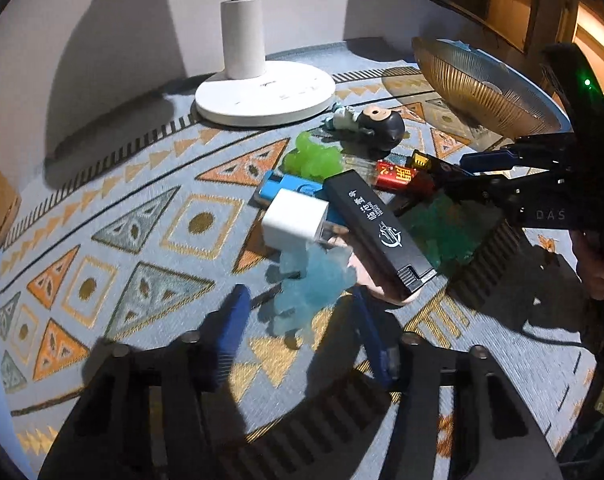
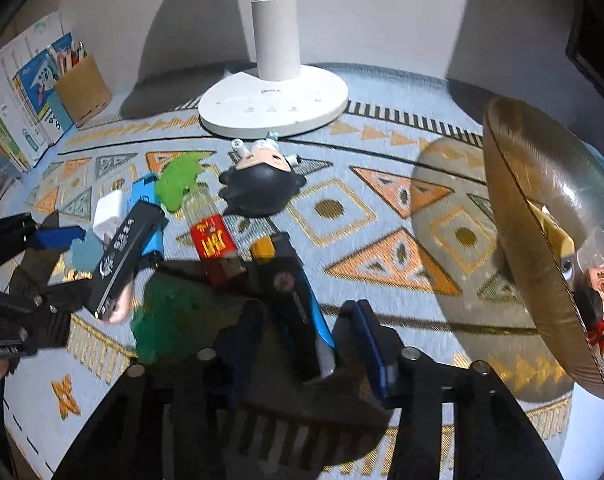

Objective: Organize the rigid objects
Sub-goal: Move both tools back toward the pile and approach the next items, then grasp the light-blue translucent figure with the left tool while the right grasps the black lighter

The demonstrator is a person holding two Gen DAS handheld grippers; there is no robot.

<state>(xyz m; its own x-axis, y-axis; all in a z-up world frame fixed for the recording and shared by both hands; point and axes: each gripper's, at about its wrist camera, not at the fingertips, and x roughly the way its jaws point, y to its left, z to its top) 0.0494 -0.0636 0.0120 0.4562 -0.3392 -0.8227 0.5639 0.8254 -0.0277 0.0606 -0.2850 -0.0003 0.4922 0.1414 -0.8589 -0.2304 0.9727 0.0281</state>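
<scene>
In the left wrist view my left gripper (image 1: 302,336) points down at the patterned cloth (image 1: 102,216), open. A pale blue jelly toy (image 1: 306,292) lies between its blue pads (image 1: 232,332), with a gap on the left side. Beyond it lie a white charger cube (image 1: 292,220), a black lighter box (image 1: 382,232) and a blue lighter (image 1: 286,186). In the right wrist view my right gripper (image 2: 308,342) stands open around a black and blue lighter (image 2: 298,304) with a yellow top. A dark gap shows at its right pad (image 2: 372,352).
A white lamp base (image 2: 274,108) stands at the back. A black-haired figurine (image 2: 262,192), a green slime toy (image 2: 180,184), a red lighter (image 2: 214,240) and a dark green jelly (image 2: 170,312) lie around. A glass plate (image 2: 514,216) holding small things sits at the right, a paper box (image 2: 82,88) at the back left.
</scene>
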